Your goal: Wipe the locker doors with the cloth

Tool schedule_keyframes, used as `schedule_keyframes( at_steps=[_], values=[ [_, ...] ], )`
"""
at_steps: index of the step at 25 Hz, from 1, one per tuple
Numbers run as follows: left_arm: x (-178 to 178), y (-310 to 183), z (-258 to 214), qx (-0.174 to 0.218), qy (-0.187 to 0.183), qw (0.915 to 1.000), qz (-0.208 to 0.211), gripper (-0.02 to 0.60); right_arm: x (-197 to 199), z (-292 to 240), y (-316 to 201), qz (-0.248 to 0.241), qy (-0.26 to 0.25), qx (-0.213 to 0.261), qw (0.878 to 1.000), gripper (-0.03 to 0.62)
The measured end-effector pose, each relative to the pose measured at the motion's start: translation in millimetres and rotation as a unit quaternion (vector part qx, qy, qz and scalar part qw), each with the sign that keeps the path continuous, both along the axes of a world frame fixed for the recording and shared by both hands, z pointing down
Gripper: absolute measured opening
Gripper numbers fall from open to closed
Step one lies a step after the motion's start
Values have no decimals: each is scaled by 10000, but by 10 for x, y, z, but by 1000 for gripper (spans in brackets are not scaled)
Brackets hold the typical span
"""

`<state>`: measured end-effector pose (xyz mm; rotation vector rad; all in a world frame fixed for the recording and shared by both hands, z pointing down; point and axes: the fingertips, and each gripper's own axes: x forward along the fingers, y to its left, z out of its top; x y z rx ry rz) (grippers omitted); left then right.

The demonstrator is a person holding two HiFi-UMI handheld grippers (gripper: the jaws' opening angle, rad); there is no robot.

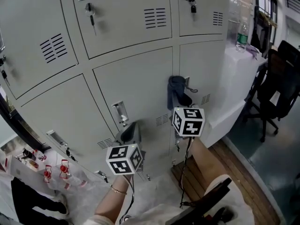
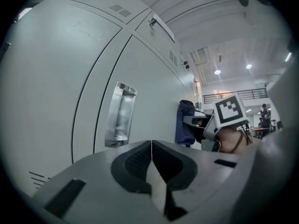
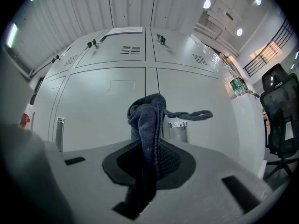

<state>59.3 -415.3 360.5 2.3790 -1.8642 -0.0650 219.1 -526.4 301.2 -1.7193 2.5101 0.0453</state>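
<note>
The right gripper (image 3: pixel 152 155) pinches the bunched dark-blue fabric cloth (image 3: pixel 148 118) close to the pale grey metal locker doors (image 1: pixel 136 81), at one o'clock from the left gripper (image 2: pixel 152 164), whose jaws are closed on nothing; wiping seems barely started, most doors apparently left

Pinching the dark blue cloth (image 3: pixel 147 120) in the right gripper (image 3: pixel 149 157).
Facing grey locker doors (image 3: pixel 107 106), a metal handle (image 3: pixel 178 131) just to the right.

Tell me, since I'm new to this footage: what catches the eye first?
A dark blue cloth, pinched in the right gripper, is held before the grey locker doors. The left gripper, lower left, is shut with nothing between its fingers, close to a recessed metal handle.
</note>
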Motion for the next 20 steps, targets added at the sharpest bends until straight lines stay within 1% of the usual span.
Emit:
schedule_keyframes(
  at_steps=[6, 11, 16, 20],
  values=[
    [-45, 53, 34, -15, 14, 10000, 38, 9, 45, 2, 35, 118, -81, 16, 9999, 49],
    [-225, 166, 40, -18, 67, 10000, -20, 9, -80, -3, 206, 160, -153, 189, 9996, 48],
    [-496, 364, 80, -64, 98, 9998, -135, 9, -451, -17, 500, -48, -205, 273, 9994, 48],
    [-818, 603, 183, -177, 92, 9994, -286, 9, -911, 19, 795, -338, -220, 287, 9988, 48]
  ],
)
